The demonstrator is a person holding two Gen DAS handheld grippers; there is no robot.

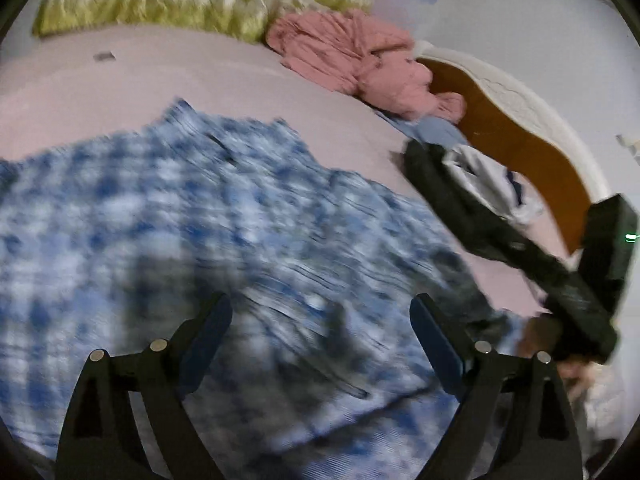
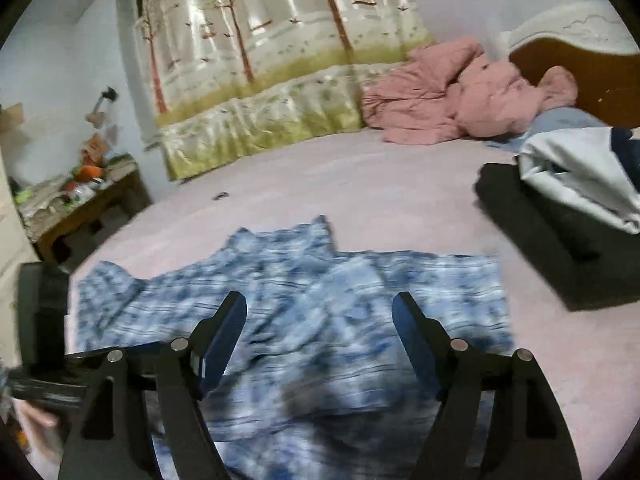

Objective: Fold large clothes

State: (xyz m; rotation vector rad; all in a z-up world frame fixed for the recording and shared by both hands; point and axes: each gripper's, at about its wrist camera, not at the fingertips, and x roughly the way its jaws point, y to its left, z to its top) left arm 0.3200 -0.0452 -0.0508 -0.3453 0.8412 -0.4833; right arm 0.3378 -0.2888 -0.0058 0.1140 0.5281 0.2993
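A blue-and-white checked garment (image 1: 200,220) (image 2: 320,272) lies spread and rumpled on the pink bed sheet (image 1: 120,80) (image 2: 360,184), blurred in both views. My left gripper (image 1: 320,304) hangs over its near part, jaws open, with nothing between the pads. My right gripper (image 2: 320,304) is also open above the garment's near edge, its pads off the cloth. The right tool's black housing (image 1: 608,240) shows at the right of the left wrist view, with a hand (image 1: 540,332) below it. The left tool's housing (image 2: 40,320) sits at the left edge of the right wrist view.
A crumpled pink blanket (image 1: 352,56) (image 2: 460,104) lies near the wooden headboard (image 1: 520,148) (image 2: 580,60). A folded black cloth (image 2: 560,248) carries a white-grey garment (image 2: 580,168). A tree-print curtain (image 2: 260,60) hangs beyond the bed. A cluttered side table (image 2: 80,200) stands at left.
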